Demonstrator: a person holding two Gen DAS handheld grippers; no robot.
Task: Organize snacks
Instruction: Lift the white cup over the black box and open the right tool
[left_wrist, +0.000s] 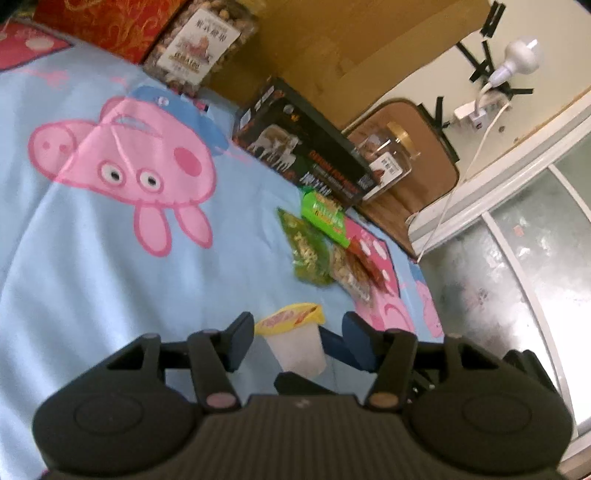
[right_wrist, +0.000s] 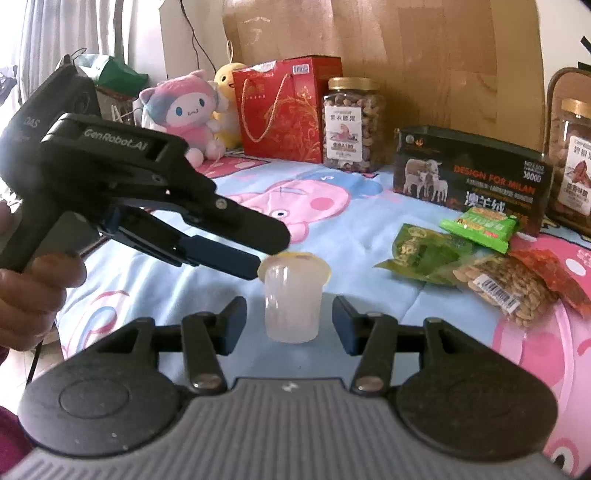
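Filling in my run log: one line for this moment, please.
left gripper: open, at jelly cup rim | right gripper: open, cup between fingers, no contact | cup upright | snack packets beside

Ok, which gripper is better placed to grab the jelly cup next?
Right, probably. The right gripper has its open jaws level on either side of the jelly cup, around its body. The left gripper comes in tilted, tips only near the lid.
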